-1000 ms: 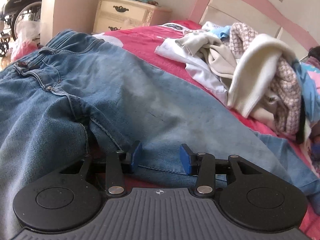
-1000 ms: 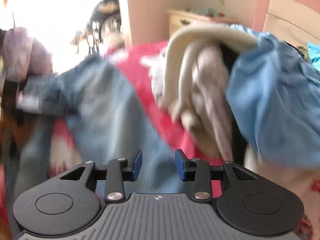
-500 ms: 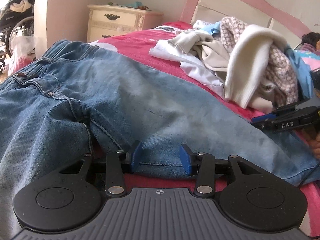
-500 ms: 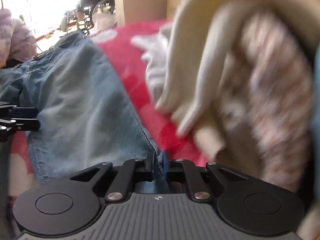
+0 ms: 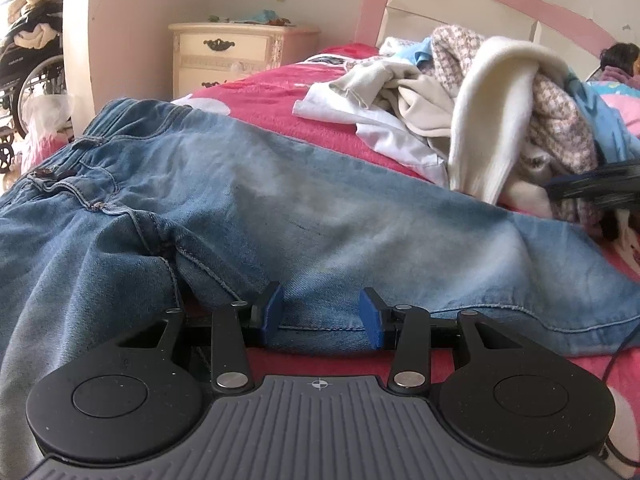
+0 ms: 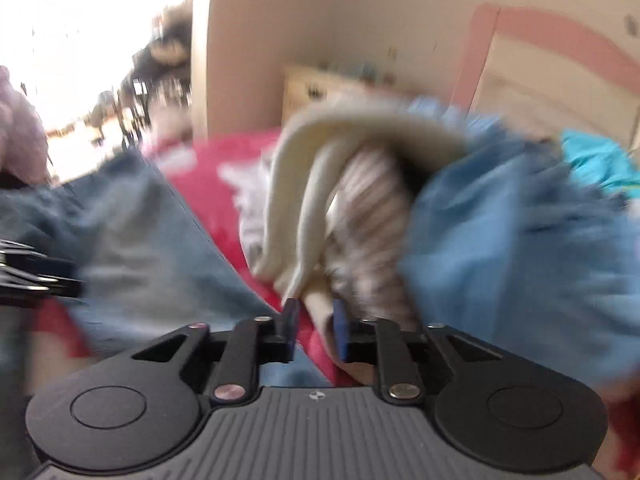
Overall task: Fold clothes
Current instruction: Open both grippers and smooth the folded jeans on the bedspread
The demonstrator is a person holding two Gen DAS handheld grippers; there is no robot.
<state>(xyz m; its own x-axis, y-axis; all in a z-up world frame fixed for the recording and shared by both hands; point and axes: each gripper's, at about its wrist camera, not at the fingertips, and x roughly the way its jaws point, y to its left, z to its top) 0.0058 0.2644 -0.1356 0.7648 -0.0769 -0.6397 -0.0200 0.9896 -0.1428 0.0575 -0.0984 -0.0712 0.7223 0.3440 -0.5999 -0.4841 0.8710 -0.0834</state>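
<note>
Denim jeans [image 5: 280, 208] bear no readable label; left gripper [image 5: 322, 316] jaws gape over them, right gripper [image 6: 314, 330] jaws just parted, empty.

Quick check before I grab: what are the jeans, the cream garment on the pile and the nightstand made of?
Jeans: faded blue denim, going by the twill surface, stitched seams and a metal button. Cream garment: looks like a soft, thick matte knit or fleece; can't tell which. Nightstand: probably cream-painted wood, with dark metal-looking handles.
</note>
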